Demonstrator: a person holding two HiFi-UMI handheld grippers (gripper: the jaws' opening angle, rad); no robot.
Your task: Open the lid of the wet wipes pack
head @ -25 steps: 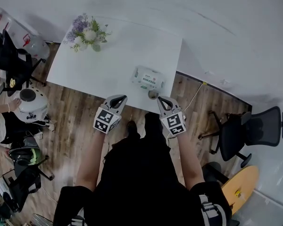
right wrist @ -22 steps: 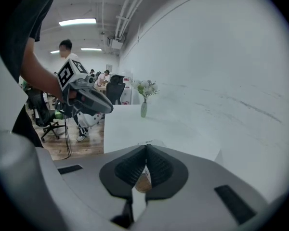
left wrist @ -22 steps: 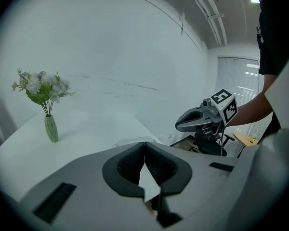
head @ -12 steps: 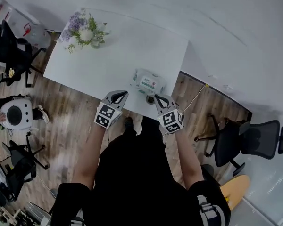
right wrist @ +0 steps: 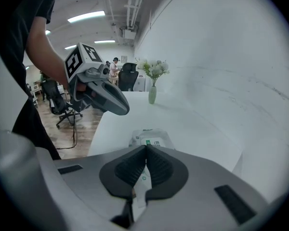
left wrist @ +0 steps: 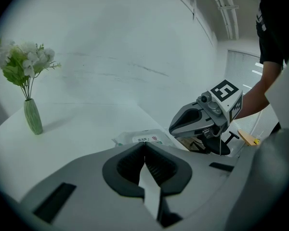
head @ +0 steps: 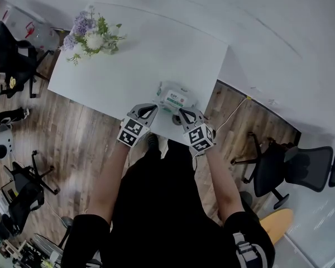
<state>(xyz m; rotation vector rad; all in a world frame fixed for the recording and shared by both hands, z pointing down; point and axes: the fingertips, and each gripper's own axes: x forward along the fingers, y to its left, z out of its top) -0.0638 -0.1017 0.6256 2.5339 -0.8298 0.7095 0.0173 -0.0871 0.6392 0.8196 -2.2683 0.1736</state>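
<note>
wet wipes pack (head: 175, 99): flat on the white table (head: 128, 66), printed label face up, near the front edge by the person, at the table's right end
left gripper (head: 151, 109): jaws pressed together at the tips, nothing between them; hangs over the table's front edge, just left of the pack
right gripper (head: 183, 113): jaws closed tip to tip, holding nothing; just beside the pack's near right corner
left gripper view: pack (left wrist: 143, 138) just past the jaw tips, right gripper (left wrist: 177, 128) above and to its right
right gripper view: pack (right wrist: 151, 138) straight ahead, just past the tips
flower vase (head: 89, 37): upright at the far left corner, well apart from the pack
floor (head: 84, 133): wood planks, office chair (head: 301, 169) at right
</note>
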